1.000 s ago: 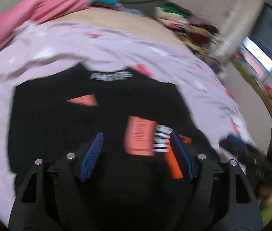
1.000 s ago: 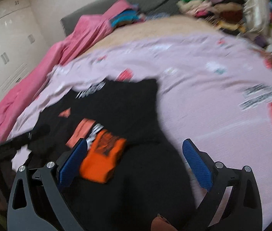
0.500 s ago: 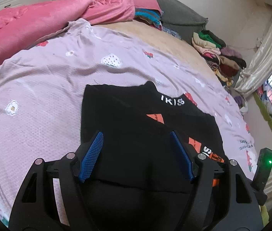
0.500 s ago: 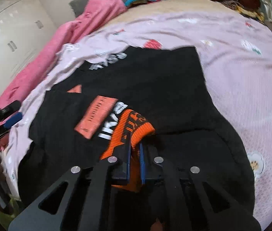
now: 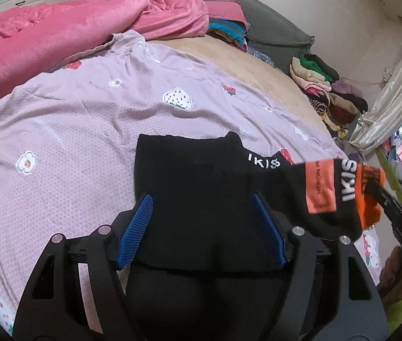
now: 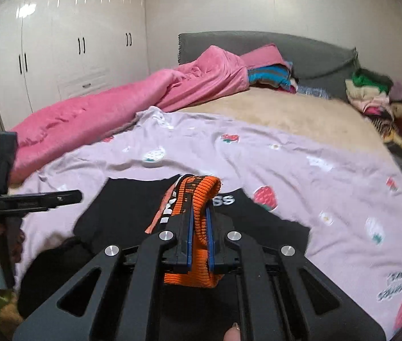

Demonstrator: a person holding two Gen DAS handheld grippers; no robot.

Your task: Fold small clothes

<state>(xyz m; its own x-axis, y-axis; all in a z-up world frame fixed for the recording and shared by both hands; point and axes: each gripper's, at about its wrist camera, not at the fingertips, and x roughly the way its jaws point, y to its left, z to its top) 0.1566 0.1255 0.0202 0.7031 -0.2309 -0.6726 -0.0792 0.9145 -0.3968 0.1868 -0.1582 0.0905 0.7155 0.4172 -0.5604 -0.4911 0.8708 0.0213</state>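
A black top (image 5: pixel 189 170) with white lettering lies spread on the lilac strawberry-print sheet (image 5: pixel 72 128). One sleeve, with an orange patch (image 5: pixel 320 187) and an orange ribbed cuff (image 5: pixel 370 199), is raised off the sheet at the right. My right gripper (image 6: pixel 199 218) is shut on that orange cuff (image 6: pixel 198 193), which bunches up between the blue pads. My left gripper (image 5: pixel 202 227) stands open low over the near part of the top, black cloth showing between its blue pads (image 5: pixel 135 227). The left gripper (image 6: pixel 30 199) also shows at the left edge of the right wrist view.
A pink blanket (image 5: pixel 58 34) is heaped along the far left of the bed. A pile of mixed clothes (image 5: pixel 329 93) sits at the far right by a curtain (image 5: pixel 385 99). Behind are a grey headboard (image 6: pixel 257 45) and white wardrobe doors (image 6: pixel 58 42).
The right gripper shut on the orange cuff and lifted it, pulling the sleeve up off the top. The left gripper slid across the garment and stayed open.
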